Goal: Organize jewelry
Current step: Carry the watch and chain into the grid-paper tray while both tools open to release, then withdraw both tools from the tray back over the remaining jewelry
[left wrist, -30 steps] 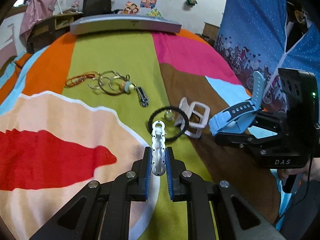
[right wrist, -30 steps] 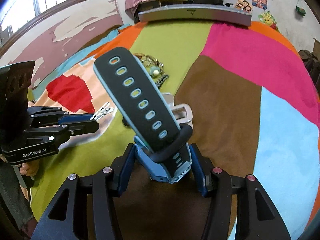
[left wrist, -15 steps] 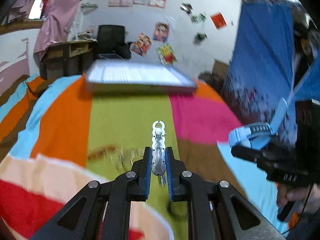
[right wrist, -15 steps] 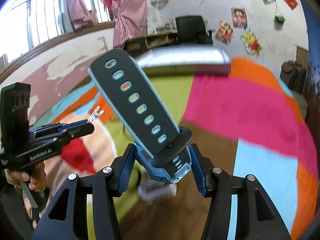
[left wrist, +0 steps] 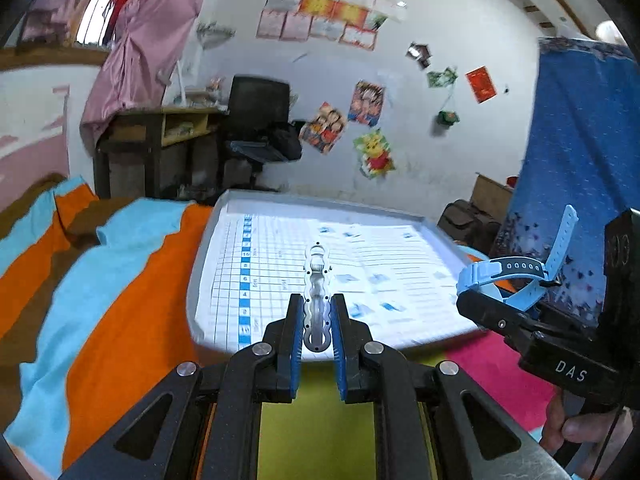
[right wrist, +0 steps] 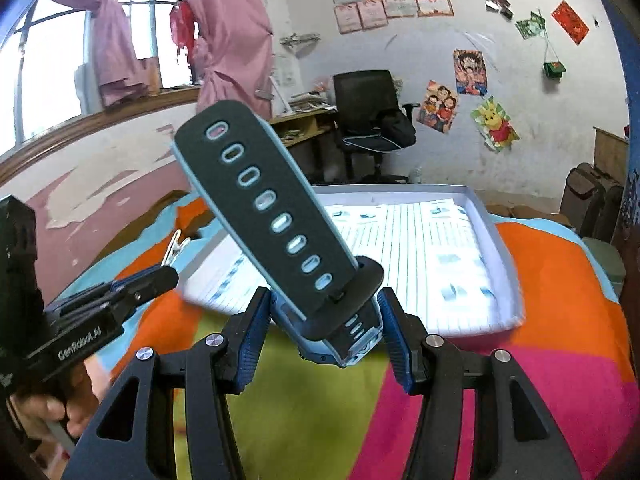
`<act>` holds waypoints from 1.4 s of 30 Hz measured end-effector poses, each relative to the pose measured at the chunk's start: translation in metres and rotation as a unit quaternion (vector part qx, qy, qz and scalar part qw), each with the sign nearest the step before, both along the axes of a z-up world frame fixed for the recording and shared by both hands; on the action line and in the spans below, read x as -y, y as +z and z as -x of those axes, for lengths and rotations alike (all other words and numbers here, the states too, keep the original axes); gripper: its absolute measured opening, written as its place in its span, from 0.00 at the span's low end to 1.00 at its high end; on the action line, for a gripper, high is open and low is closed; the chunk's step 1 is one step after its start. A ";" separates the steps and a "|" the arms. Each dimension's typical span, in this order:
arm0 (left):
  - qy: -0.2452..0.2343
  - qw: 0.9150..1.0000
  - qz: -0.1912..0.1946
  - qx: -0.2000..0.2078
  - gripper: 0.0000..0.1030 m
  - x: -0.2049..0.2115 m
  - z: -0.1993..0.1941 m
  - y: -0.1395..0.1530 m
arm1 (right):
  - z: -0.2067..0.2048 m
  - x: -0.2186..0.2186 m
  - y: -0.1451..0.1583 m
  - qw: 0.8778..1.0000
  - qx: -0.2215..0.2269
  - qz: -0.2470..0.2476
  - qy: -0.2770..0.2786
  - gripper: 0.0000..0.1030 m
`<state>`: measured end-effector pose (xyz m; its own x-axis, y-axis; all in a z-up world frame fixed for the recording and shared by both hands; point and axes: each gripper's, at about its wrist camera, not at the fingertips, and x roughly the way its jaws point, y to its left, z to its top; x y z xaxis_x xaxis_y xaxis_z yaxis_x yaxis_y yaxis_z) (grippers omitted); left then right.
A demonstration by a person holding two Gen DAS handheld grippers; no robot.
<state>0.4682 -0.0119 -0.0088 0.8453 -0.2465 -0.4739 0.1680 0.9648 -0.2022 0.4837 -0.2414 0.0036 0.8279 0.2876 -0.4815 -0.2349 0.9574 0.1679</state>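
Left wrist view shows the left gripper (left wrist: 317, 330) clamped on a silver hair clip (left wrist: 317, 292), near the white tray (left wrist: 208, 248). To the right, the right gripper (right wrist: 320, 332) grips a blue watch (right wrist: 280, 224) above the colourful bedspread (right wrist: 560, 280).

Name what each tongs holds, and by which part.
Left tongs: silver hair clip, gripped at its rear end. Right tongs: blue watch, gripped by its case.

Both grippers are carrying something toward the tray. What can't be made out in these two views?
- Print on the tray lining: motion-blurred in both views.
- Watch face: right wrist view, hidden behind its own strap and the fingers.
- Hair clip lower end: left wrist view, hidden between the pads.
- Remaining jewelry: outside both views.
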 end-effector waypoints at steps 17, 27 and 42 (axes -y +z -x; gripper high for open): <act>0.001 0.996 0.024 -0.085 0.15 -0.019 -0.058 -0.027 | -0.081 -0.022 -0.047 0.996 -0.085 0.013 -0.014 0.61; 0.024 0.999 0.021 -0.037 0.70 -0.026 -0.003 -0.004 | -0.032 0.015 -0.029 0.998 -0.041 -0.012 -0.039 0.88; 0.041 0.995 -0.002 0.092 0.99 -0.024 0.182 0.064 | 0.144 0.035 0.049 0.997 0.061 -0.015 -0.033 0.99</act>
<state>0.2861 0.0124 0.0550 0.9349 -0.1709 -0.3112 0.1217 0.9777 -0.1712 0.3401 -0.2760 0.0526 0.8974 0.2427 -0.3685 -0.1913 0.9666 0.1708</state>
